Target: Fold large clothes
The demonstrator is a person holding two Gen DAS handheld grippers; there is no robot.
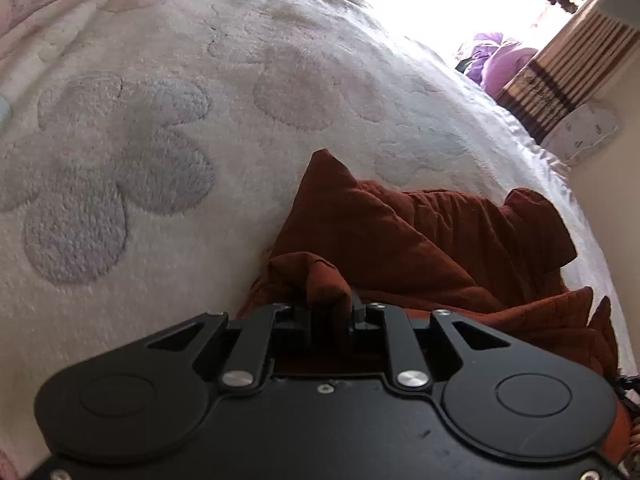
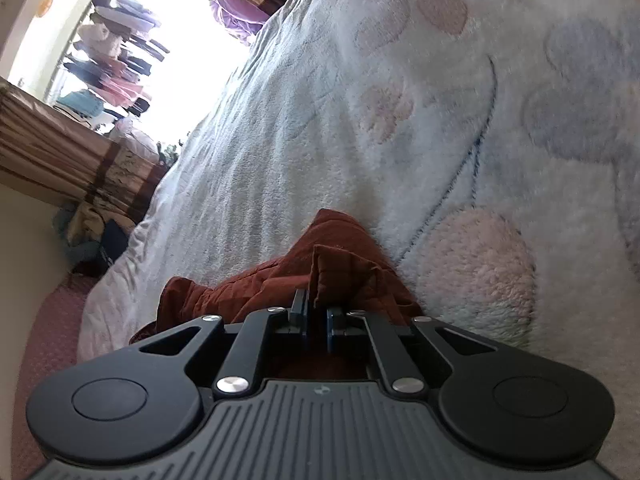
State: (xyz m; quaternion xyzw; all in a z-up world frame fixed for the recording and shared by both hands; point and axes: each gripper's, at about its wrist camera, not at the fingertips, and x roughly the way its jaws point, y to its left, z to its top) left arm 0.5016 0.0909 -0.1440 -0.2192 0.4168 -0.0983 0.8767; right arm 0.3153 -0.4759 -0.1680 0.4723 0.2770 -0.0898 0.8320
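Now the rust-brown quilted cloth garment (image 1: 420, 240) is lying crumpled on the fluffy white flower-patterned blanket (image 1: 160, 160), with the left gripper (image 1: 332, 308) and the right gripper (image 2: 318, 312) each pinching a fold.

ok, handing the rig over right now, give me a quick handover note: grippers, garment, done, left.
Left gripper: a bunched fold of the rust-brown garment sits between its fingers.
Right gripper: shut on another edge of the same garment.
Garment: crumpled in a heap on the white fleece blanket with flower shapes, near the bed's edge.
Done: both edges picked up.
Left: spread it flat, then do every fold; no neat fold visible yet.
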